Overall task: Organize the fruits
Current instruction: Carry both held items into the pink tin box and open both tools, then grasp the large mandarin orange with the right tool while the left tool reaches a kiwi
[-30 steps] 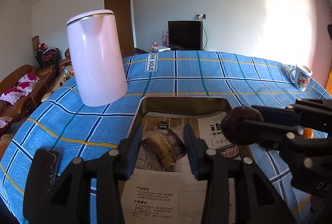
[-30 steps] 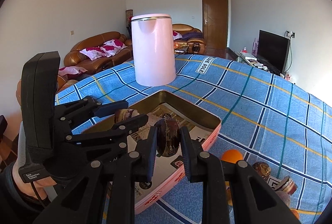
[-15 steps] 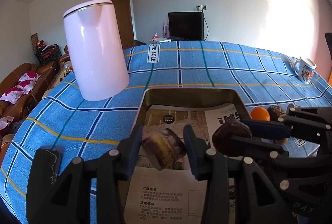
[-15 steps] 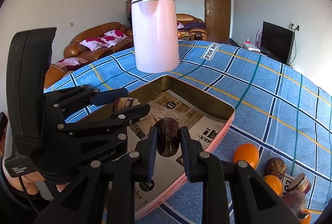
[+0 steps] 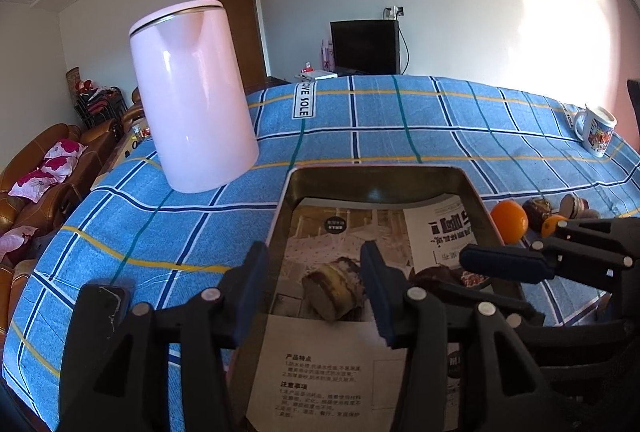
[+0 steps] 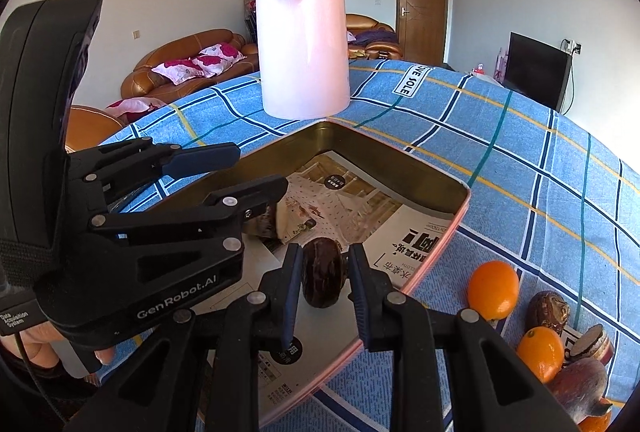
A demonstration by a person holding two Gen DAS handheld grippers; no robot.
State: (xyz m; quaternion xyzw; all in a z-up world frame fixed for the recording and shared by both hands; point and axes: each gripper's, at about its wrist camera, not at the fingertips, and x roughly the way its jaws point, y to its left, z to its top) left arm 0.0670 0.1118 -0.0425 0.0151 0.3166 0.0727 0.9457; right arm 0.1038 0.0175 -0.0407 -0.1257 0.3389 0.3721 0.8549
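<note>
Both fruits down in the tin

Our left gripper (image 5: 316,284) and right gripper (image 6: 325,282) stand spread around a cut fruit (image 5: 334,290) and dark fruit (image 6: 323,278) lying on the tin's (image 6: 400,160) paper lining.

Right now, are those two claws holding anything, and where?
Nothing. Both the left gripper and right gripper stand open around fruit pieces lying in the tin.
</note>
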